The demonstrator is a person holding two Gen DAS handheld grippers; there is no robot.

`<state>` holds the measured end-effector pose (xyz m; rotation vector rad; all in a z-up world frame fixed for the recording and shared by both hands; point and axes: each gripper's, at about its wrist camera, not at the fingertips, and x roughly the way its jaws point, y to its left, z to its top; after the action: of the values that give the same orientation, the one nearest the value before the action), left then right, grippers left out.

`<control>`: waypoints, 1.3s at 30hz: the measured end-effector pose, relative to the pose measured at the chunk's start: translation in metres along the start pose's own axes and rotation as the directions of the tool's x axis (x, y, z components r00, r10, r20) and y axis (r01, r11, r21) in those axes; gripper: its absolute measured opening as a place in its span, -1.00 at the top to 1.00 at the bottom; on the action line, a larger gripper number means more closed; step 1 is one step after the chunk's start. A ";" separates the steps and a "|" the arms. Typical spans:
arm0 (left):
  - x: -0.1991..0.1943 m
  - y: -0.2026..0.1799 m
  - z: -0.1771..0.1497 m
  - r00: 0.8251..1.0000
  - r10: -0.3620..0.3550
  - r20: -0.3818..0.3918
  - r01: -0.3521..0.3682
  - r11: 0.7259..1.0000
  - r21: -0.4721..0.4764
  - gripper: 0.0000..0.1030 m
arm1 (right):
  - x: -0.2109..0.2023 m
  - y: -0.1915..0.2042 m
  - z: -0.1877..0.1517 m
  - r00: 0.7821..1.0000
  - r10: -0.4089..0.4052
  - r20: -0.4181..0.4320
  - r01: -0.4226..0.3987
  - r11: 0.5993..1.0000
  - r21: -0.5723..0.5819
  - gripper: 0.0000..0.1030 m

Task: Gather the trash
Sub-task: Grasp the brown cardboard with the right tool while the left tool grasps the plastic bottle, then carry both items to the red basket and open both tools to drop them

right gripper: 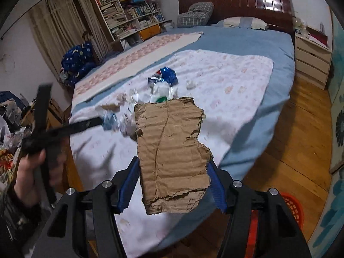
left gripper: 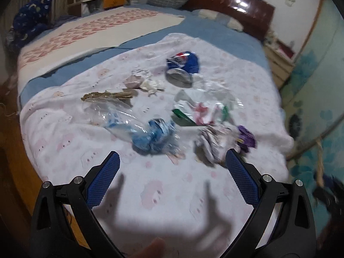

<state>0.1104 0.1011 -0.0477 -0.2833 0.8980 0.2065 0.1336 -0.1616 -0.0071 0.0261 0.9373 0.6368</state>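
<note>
Right gripper (right gripper: pixel 173 185) holds a torn piece of corrugated cardboard (right gripper: pixel 172 150), blue pads pressing its two ragged side edges; the sheet stands up between the fingers, above the near edge of the bed (right gripper: pixel 279 49), and hides much of the litter behind it. An orange basket (right gripper: pixel 293 206) shows on the wooden floor just off the bed's near right corner, below and right of this gripper; judged to be the bin, so the step in hand is carrying the cardboard across and dropping it there. To do that well: hold the squeeze until the sheet is over the basket mouth, tilt the lower edge in first, then release, since a flat light sheet can glide wide. Left gripper (left gripper: pixel 173 161) stands wide and empty over the near part of the pink printed sheet (left gripper: pixel 247 79) that carries the rest; nothing lies between its fingers. Closest to it are a crumpled blue plastic wrapper (left gripper: pixel 154 137) and a wad of paper (left gripper: pixel 211 142) near the right finger. Farther toward the headboard: a crushed blue can (left gripper: pixel 182 64) and a clear bag with red and green print (left gripper: pixel 204 107). Left-wrist view is blurred, so exact edges are uncertain. Suggest the left take the blue wrapper next, closing on its bunched middle and pressing lightly so as not to snag the cloth.
</note>
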 end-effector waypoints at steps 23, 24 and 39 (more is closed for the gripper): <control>-0.136 0.010 0.020 0.971 -0.001 0.237 0.000 1.000 0.004 0.40 | -0.095 -0.052 -0.021 0.985 -0.083 0.149 0.080 0.996 0.028 -0.18; -0.151 0.003 0.021 0.966 -0.020 0.259 0.017 1.000 0.012 0.40 | -0.108 -0.056 -0.022 0.981 -0.098 0.167 0.093 0.995 0.036 -0.18; -0.031 -0.319 -0.104 0.875 -0.417 -0.245 0.482 0.790 0.378 0.40 | -0.174 -0.195 -0.117 0.954 -0.294 0.049 0.262 0.905 0.336 -0.18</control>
<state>0.1082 -0.2354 -0.0344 -0.0938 0.9723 -0.4672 0.0681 -0.4407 -0.0053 0.2143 0.9211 0.2071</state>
